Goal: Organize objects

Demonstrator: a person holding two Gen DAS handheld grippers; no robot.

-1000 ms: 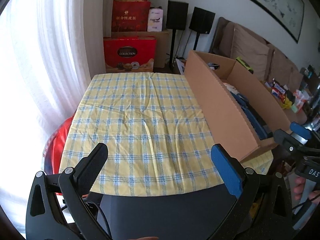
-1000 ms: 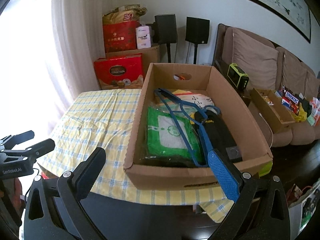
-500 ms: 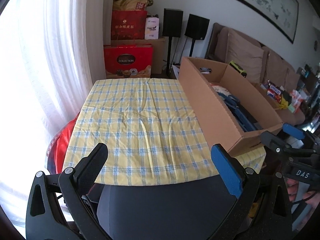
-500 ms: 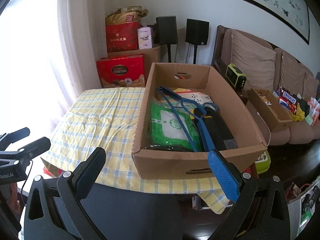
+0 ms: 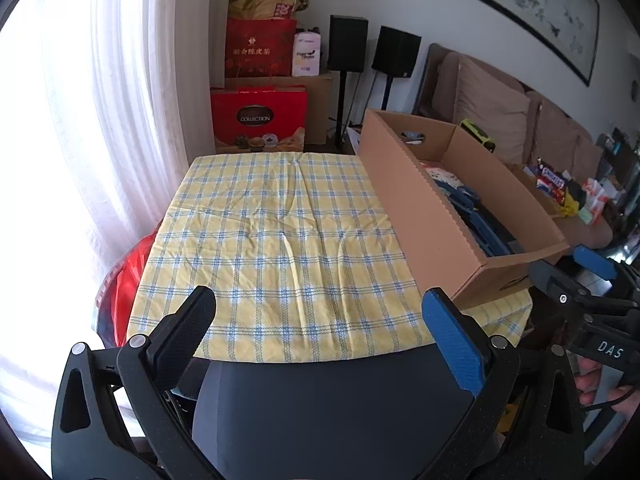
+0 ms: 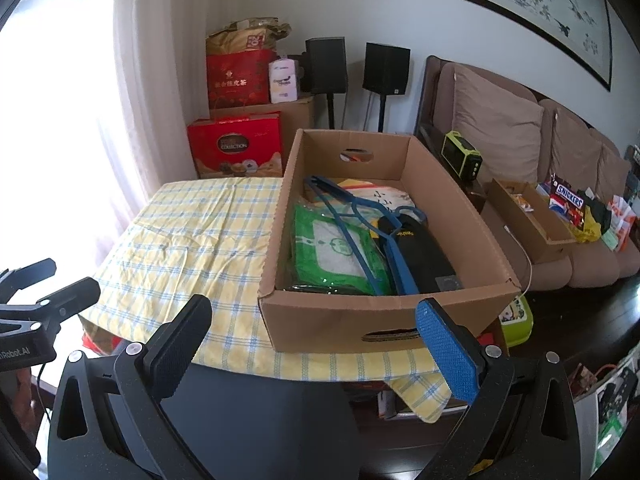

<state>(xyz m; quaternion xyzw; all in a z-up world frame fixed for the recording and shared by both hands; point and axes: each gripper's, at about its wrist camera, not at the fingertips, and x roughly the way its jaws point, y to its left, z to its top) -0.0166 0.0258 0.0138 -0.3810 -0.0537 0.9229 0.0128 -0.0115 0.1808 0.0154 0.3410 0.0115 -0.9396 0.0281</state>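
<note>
Both grippers empty, fingers spread wide, held off the table's near edge: left gripper (image 5: 320, 322) faces the bare yellow checked tablecloth (image 5: 276, 240), right gripper (image 6: 314, 326) faces the cardboard box (image 6: 384, 320). Box sits on the table's right side, near end close to the cloth edge. Inside it: blue hangers (image 6: 360, 228), green packet (image 6: 332, 246), black pouch (image 6: 420, 252). Curtain (image 5: 120, 120) left, sofa (image 6: 520, 168) right, red gift boxes (image 5: 258, 120) far.

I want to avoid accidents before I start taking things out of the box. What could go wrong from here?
The blue hanger lies across the green packet and may drag it when lifted. The cardboard box sits near the table corner on a loose checked cloth; a pull might slide both.
</note>
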